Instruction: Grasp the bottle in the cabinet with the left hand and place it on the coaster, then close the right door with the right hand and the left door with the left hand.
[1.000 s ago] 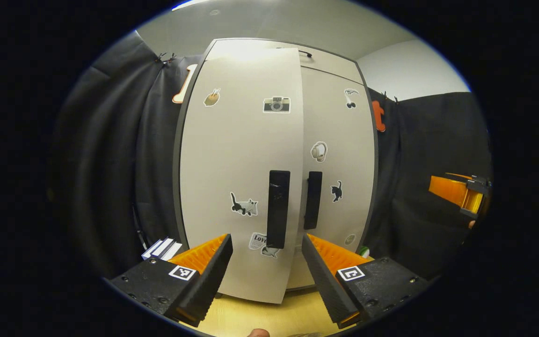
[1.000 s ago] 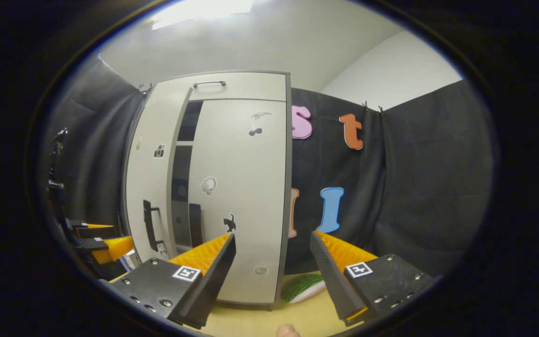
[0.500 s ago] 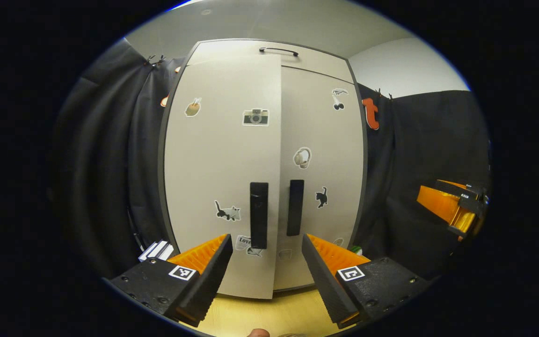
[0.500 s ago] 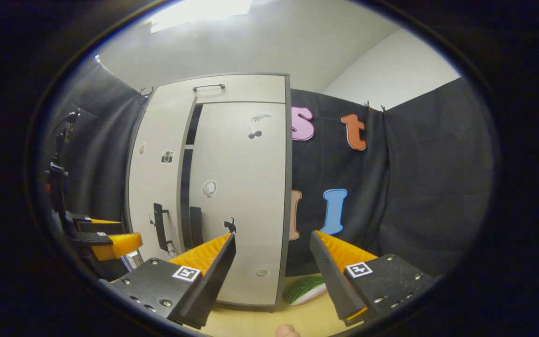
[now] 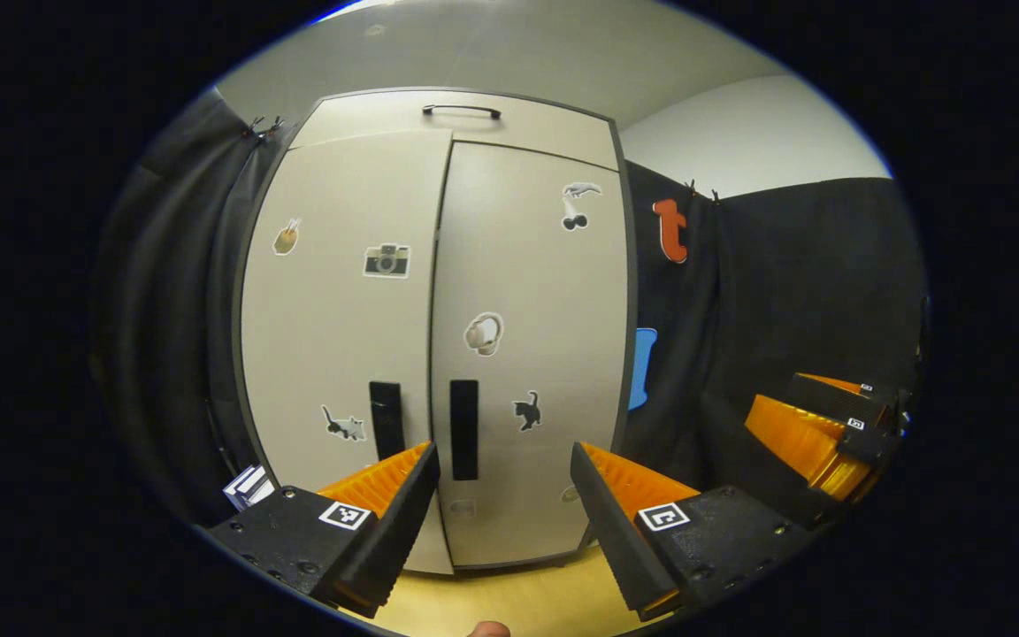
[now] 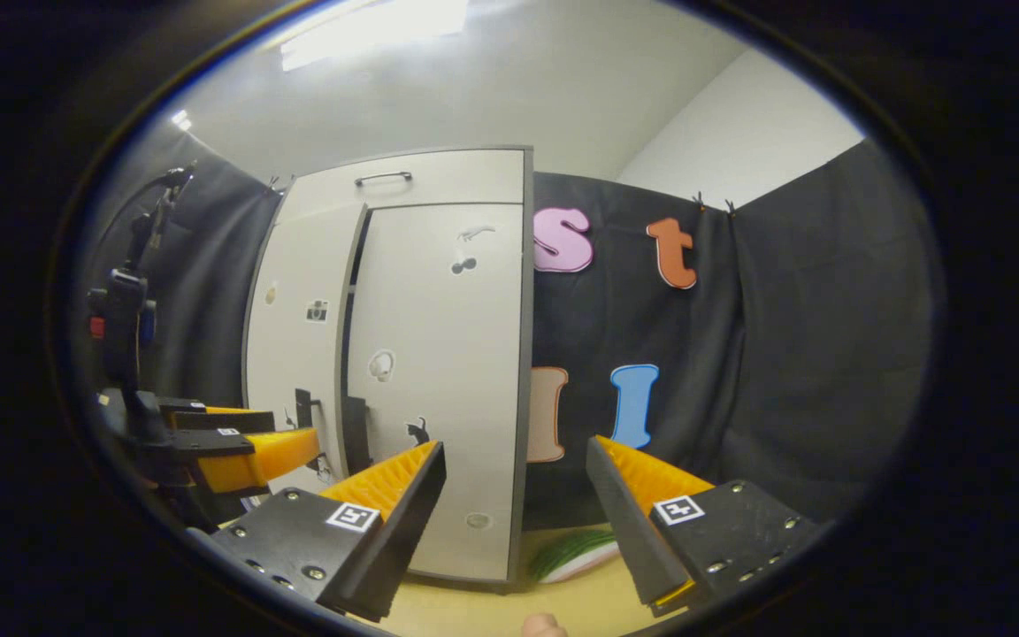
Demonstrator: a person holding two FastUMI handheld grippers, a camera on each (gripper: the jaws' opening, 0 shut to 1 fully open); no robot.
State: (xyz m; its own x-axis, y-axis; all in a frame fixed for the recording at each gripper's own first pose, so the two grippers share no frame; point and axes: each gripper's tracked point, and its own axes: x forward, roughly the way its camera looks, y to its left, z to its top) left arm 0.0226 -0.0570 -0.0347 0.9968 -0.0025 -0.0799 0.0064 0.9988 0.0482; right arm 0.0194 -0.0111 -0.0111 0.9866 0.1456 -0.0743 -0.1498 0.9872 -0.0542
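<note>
Your left gripper [image 5: 502, 495] hangs released before the cabinet [image 5: 439, 336]; both doors look shut. Your right gripper [image 6: 517, 495] is released too.

White wall [image 6: 739, 133], ceiling light [image 6: 368, 26], wooden tabletop [image 5: 509, 593]

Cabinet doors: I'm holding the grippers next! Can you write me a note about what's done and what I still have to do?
Left gripper: open, empty, facing the cabinet.
Right gripper: open, empty, off to the cabinet's right.
Right door: shut.
Left door: looks shut, but the right gripper view has a thin dark line between the doors.
Green striped mat, maybe the coaster, lies beside the cabinet; bottle placing unconfirmed.
Left: check and press the left door.
</note>
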